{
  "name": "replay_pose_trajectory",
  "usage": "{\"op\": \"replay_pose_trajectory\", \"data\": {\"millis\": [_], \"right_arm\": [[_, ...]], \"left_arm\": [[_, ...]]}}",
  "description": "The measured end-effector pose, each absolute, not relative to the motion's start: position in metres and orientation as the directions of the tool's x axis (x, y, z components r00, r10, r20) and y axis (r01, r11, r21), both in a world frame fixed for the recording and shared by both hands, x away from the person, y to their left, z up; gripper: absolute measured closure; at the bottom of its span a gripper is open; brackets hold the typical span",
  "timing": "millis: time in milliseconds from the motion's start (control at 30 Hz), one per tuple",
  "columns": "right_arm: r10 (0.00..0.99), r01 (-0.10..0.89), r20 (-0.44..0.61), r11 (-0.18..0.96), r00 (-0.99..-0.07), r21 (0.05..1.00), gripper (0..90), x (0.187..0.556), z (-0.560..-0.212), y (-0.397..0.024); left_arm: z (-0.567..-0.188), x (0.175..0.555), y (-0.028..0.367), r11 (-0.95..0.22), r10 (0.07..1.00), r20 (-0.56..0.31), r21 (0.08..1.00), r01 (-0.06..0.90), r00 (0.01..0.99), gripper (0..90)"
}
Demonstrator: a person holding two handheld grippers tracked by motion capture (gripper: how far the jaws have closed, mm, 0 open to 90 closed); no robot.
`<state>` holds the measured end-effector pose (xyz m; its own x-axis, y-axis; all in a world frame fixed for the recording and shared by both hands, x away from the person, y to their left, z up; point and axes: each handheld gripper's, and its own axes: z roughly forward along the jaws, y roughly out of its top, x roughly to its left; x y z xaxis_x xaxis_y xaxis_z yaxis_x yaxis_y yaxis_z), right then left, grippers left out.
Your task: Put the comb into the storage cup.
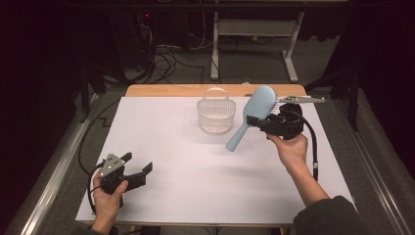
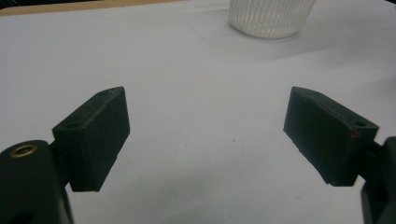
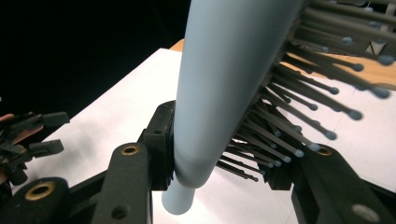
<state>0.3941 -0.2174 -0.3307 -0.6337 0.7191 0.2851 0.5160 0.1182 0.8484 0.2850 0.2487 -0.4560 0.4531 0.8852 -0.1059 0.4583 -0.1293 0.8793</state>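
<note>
Pale blue plastic is what my right gripper [image 1: 254,120] holds: a hairbrush [image 1: 250,114], pinched where the handle meets the head. From the high view I see it lifted clear of the desk [image 1: 195,196], at about two o'clock from the desk's middle. Its oval head points up toward one o'clock and its handle slants down toward seven o'clock, with the handle tip hanging over the white surface. In the right gripper view the jaws press the brush from both sides, one against the smooth back and the other in among the dark bristles [image 3: 289,116] (each tipped with a small blue-grey ball).

Just beside the brush, at about twelve o'clock on the desk, stands a white ribbed basket [image 1: 216,116] with a thin handle arched over it. Basket and brush look close but apart.

My left gripper [image 1: 137,172] sits low at about eight o'clock, held in the left hand [image 1: 108,198] near the desk's front edge. Its jaws stand wide apart with bare white desk between them, as the left gripper view shows, and the basket's base lies well ahead of them.
</note>
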Motion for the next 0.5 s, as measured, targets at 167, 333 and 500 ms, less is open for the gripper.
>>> {"op": "replay_pose_trajectory", "data": {"millis": [167,333,500], "right_arm": [[0.726,0.519,0.284,0.116,-0.626,0.847,55.1,0.402,-0.327,-0.214],[0.73,0.523,0.29,0.107,-0.619,0.846,55.2,0.41,-0.323,-0.211],[0.736,0.526,0.285,0.112,-0.614,0.843,55.2,0.417,-0.319,-0.206]], "left_arm": [[-0.457,0.285,0.248,-0.129,0.884,-0.108,0.88,0.457,0.456,15.4],[-0.457,0.285,0.248,-0.138,0.88,-0.101,0.88,0.454,0.464,15.4],[-0.458,0.286,0.247,-0.14,0.878,-0.103,0.879,0.456,0.467,15.5]]}}
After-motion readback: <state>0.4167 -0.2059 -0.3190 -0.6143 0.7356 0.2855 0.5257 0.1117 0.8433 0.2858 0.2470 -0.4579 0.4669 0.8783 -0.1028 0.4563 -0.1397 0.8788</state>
